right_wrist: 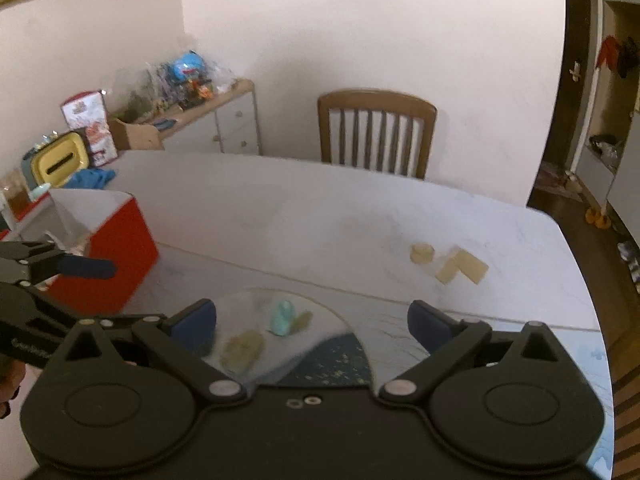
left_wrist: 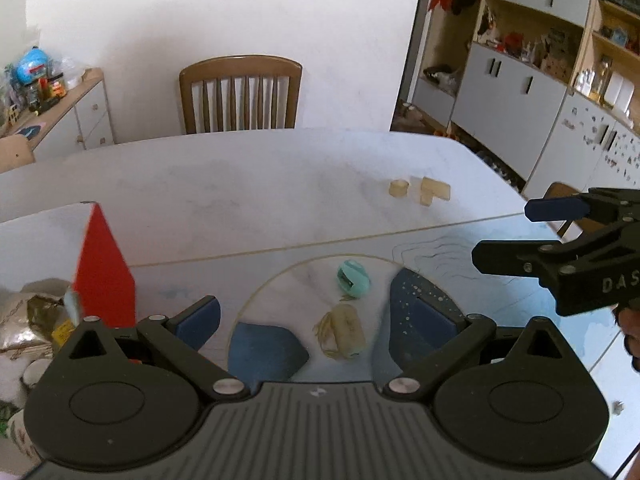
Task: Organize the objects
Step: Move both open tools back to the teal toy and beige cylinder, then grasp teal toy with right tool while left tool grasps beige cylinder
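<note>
Left gripper point(left_wrist: 318, 322): jaws wide apart, nothing between the blue pads; it hangs above the round glass plate point(left_wrist: 280, 292), pointing down at it.
Right gripper point(right_wrist: 312, 322): jaws spread as far as they go, also empty; it sits over the right side of the same plate, just beside the left one.
On the plate: a small mint-green piece point(left_wrist: 353, 279) lies toward the far rim, and a pale beige piece point(left_wrist: 349, 330) with loose strands around it lies nearer the grippers. The two are close together but apart. The right wrist view is blurred, so I cannot tell their shapes better.
Out on the table point(left_wrist: 240, 184): a short wooden cylinder point(left_wrist: 399, 188) and an L-shaped wooden block point(left_wrist: 434, 191) sit side by side toward the far right edge, well apart from the plate.
Red and white box point(right_wrist: 120, 248): stands open at the left of the table, near the plate; what lies inside it I cannot make out.
Done so far: hard to judge; nothing is being carried, and four loose pieces remain outside any container.
Left to do: by my reckoning nearly everything, each piece needing a pick and a place, likely into the box.
Likely step now: an approach to the plate's pieces, with neither gripper yet touching one.
</note>
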### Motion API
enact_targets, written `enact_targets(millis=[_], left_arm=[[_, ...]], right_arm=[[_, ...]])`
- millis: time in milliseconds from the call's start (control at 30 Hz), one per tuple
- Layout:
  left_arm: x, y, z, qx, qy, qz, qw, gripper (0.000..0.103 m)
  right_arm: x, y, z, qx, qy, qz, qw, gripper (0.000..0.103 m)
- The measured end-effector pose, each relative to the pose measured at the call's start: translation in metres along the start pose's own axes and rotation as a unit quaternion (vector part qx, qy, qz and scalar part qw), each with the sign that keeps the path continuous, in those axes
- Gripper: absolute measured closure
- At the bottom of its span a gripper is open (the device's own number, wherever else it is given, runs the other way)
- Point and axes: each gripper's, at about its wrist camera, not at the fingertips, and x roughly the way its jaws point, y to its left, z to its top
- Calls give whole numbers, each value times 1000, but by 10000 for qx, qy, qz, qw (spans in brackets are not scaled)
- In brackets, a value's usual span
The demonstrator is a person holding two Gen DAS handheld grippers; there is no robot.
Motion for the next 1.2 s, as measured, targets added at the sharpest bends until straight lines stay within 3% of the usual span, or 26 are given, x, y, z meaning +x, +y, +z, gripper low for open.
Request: enact_targets(millis=[200, 433, 767, 1033, 1133, 1200], left_arm=[[27, -11, -3, 216, 66, 159, 9996, 0], [44, -12, -13, 178, 226, 139, 9995, 0], [55, -15, -28, 160, 288, 101, 9994, 0], [81, -25, -32, 236, 386, 155, 9989, 1], [85, -27, -32, 247, 371, 132, 9989, 8], [87, -29, -32, 270, 381, 115, 9988, 20]], right_arm=[[26, -19, -6, 163, 348, -97, 9992, 1], [53, -30, -2, 288, 516, 135, 9982, 6], [81, -17, 2, 128, 695, 506, 9962, 14], [111, 1, 4, 8, 901, 625, 9940, 26], [119, 5, 4, -17, 968, 693, 9929, 29], [123, 7, 4, -44, 994, 725, 9924, 31]])
